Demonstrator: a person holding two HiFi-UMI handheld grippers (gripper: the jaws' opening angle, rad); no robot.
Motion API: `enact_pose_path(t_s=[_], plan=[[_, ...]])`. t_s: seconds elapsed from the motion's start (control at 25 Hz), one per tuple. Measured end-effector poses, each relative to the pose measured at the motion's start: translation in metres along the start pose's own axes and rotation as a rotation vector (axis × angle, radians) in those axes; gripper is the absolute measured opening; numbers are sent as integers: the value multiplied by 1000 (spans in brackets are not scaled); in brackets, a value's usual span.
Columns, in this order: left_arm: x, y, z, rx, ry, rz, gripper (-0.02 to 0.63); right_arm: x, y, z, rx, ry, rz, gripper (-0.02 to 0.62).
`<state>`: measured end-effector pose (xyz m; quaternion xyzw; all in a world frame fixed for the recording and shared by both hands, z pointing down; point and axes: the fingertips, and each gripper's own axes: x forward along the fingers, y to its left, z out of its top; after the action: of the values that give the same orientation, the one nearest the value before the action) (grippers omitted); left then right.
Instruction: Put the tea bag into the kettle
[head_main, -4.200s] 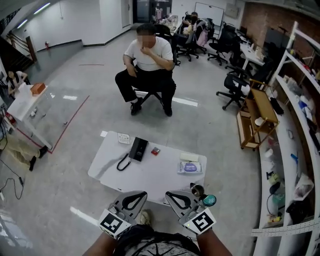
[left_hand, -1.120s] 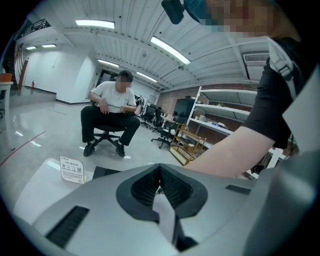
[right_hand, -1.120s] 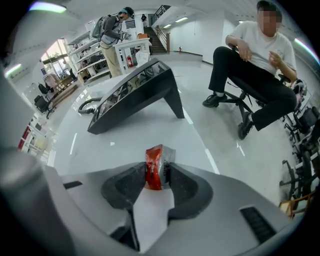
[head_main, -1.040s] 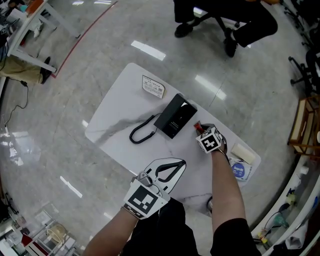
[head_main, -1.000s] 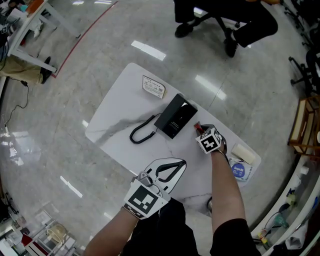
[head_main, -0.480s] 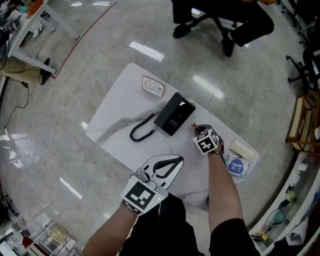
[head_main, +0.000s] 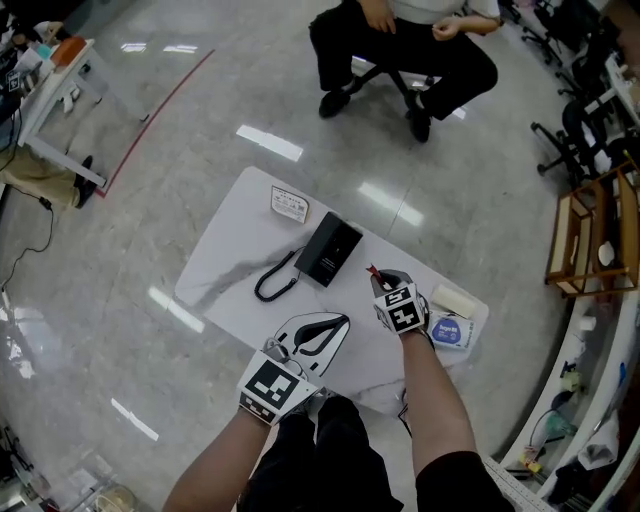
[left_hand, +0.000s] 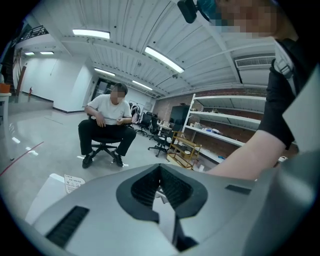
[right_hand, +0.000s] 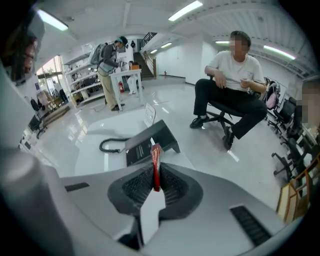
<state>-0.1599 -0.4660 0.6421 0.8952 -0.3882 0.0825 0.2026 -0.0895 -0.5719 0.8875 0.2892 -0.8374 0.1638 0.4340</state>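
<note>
Right gripper (head_main: 383, 283), its jaws having just been closing, now pinches a small red tea bag (head_main: 374, 272) by one end. The bag stands edge-on beyond the pads, above the white table (head_main: 230, 265) near its far right edge. No kettle can be made out in any view; it may lie under the right forearm (head_main: 432, 400) by the table's near right corner, but that is a guess. The largest risk is this blind spot: bringing the bag back toward the near edge could knock whatever the arm hides. Next, the black corded base (head_main: 328, 250) sits just beside the gripper toward the far edge, and a low sweep could catch it. A packet of wipes (head_main: 452, 330) at the right corner is also close. Smallest but likeliest, the thin bag is held by little of its length and could twist or slip out in a quick turn. The right forearm stretches forward over the near right corner, its gripper tipped steeply downward. The left gripper (head_main: 340, 322) is clenched on nothing, raised over the near edge and pointing almost level toward the far side.
</note>
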Motion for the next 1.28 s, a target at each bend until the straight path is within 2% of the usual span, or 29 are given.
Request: enact_pose_path(t_s=[0.12, 0.2, 0.4, 0.56, 0.88, 1.16, 1.28], plan=[[-17, -20, 15, 23, 6, -18, 8, -53, 23, 21, 94, -121, 18, 37], [-23, -27, 28, 49, -9, -34, 8, -89, 32, 41, 121, -212, 9, 37], [-44, -46, 48, 93, -38, -67, 8, -182, 65, 84, 143, -414, -22, 37], [-62, -70, 66, 114, -77, -110, 7, -257, 90, 102, 109, -521, -58, 37], [-102, -133, 97, 187, -158, -195, 8, -380, 140, 100, 59, -664, -109, 37], [-126, -172, 105, 229, -201, -258, 8, -456, 166, 78, 42, -764, -172, 37], [-136, -185, 114, 229, -232, -270, 8, -483, 179, 67, -3, -787, -217, 37]])
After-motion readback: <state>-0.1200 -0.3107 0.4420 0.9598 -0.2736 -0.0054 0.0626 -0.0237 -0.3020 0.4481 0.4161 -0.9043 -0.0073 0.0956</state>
